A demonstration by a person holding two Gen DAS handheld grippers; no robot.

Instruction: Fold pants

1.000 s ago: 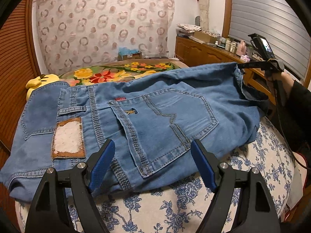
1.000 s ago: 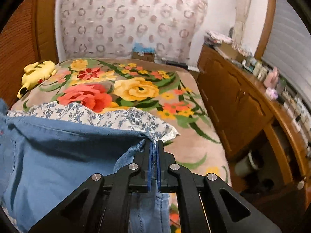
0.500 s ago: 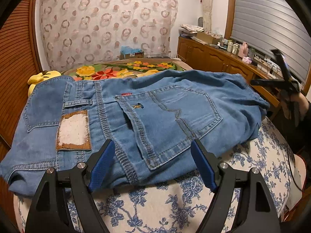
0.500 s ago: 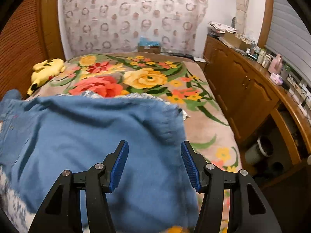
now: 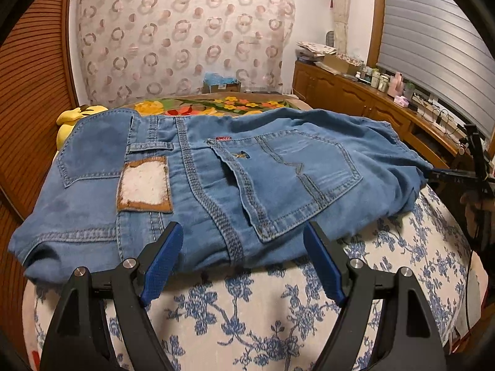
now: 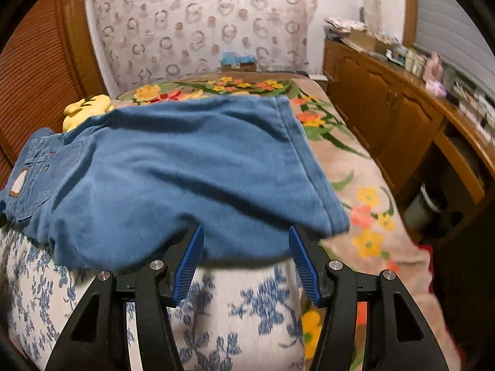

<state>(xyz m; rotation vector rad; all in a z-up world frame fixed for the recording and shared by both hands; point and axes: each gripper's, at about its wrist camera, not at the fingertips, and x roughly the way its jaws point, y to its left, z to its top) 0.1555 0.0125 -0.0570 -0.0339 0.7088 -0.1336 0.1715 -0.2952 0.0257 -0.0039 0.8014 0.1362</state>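
Observation:
Blue denim pants (image 5: 216, 179) lie folded on a white cloth with blue flowers (image 5: 247, 309), back pocket and leather patch facing up. My left gripper (image 5: 244, 259) is open and empty, just in front of the waistband edge. In the right wrist view the pants (image 6: 185, 170) lie with the hem end toward the flowered blanket. My right gripper (image 6: 247, 262) is open and empty at the near edge of the folded legs. It also shows at the right edge of the left wrist view (image 5: 473, 167).
A flowered blanket (image 6: 355, 167) covers the bed beyond the pants. A yellow plush toy (image 6: 86, 108) lies at the far left. Wooden cabinets (image 6: 386, 108) with clutter on top run along the right. A patterned curtain hangs behind.
My right gripper was shut on the pants' leg end a second ago; it has opened, let the denim drop onto the pile and pulled back. My left gripper stayed open and backed off slightly.

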